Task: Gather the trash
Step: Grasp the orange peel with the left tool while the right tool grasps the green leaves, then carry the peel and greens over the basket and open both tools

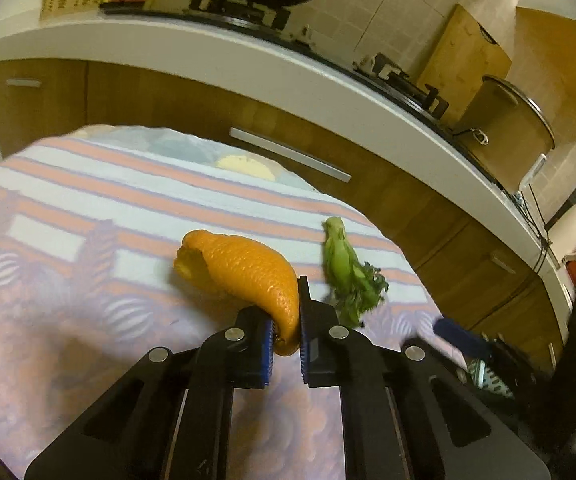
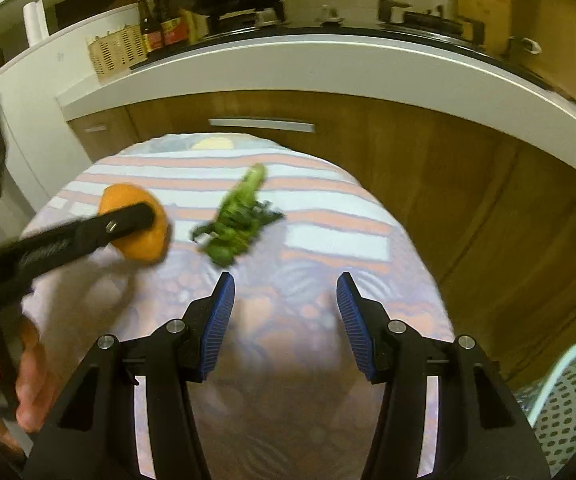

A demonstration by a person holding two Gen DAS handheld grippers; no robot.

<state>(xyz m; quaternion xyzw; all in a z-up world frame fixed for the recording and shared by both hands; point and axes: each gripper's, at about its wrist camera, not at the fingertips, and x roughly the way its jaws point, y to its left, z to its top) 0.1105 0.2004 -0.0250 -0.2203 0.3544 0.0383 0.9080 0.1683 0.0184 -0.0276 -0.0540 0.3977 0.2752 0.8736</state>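
On the striped cloth covering the counter (image 2: 327,184), the orange peel (image 1: 244,268) looks light, curled and a bit springy, so pinching its thin edge makes sense. The left gripper (image 1: 286,344) is clenched on the peel's near tip. The right gripper (image 2: 280,312) hangs half-spread and empty, with the floppy green vegetable scrap (image 2: 236,224) just beyond it.

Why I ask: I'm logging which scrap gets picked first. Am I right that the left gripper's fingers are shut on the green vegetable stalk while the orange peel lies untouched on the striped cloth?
Not quite. The left gripper is shut on the orange peel, not the stalk. The green vegetable stalk is the scrap lying untouched on the striped cloth. The left wrist view shows this.
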